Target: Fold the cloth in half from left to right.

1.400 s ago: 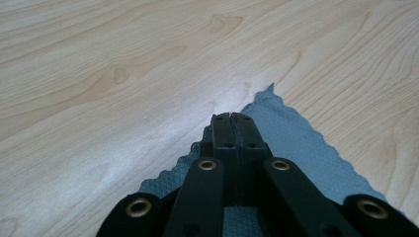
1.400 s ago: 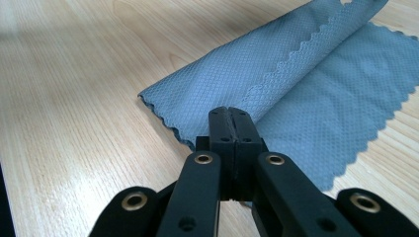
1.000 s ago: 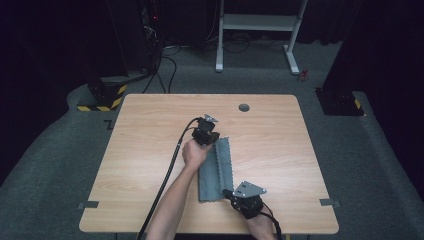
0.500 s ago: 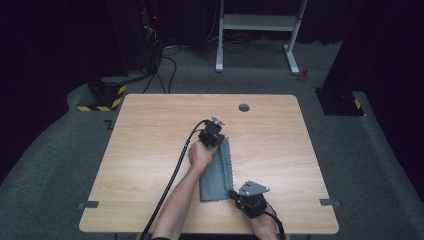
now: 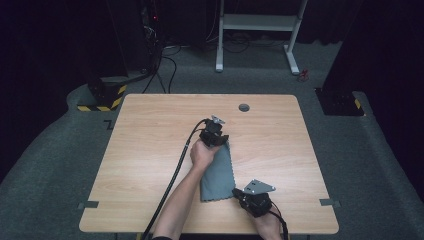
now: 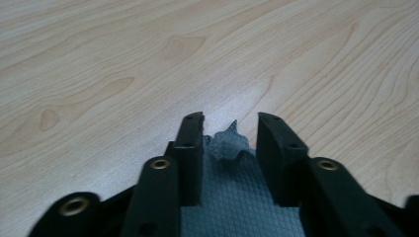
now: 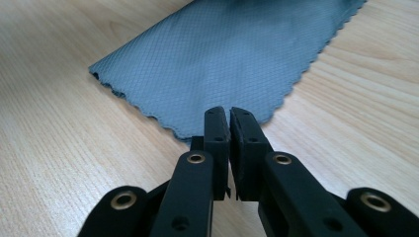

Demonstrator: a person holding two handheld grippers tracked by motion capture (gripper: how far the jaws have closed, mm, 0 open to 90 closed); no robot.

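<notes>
A grey folded cloth (image 5: pixel 217 172) lies on the wooden table (image 5: pixel 150 150), reaching from the middle toward the near edge. My left gripper (image 5: pixel 221 144) is at the cloth's far end. Its jaws have just been opening and stand apart in the left gripper view (image 6: pixel 230 123). A crumpled corner of the cloth (image 6: pixel 228 145) rises between them, free of the pads. My right gripper (image 5: pixel 237 193) sits at the cloth's near right corner. Its jaws (image 7: pixel 230 112) have just been opening to a thin slit, with the cloth's scalloped edge (image 7: pixel 232 54) lying just beyond the tips.
A round cable hole (image 5: pixel 244 107) is in the table near its far edge. A black cable (image 5: pixel 180 165) runs from the left gripper along the forearm. On the floor behind stand a white frame (image 5: pixel 255 30) and a yellow-and-black striped base (image 5: pixel 102 95).
The left hand and gripper have shifted slightly to the right at the cloth's far end. The right gripper has stayed at the near corner.
</notes>
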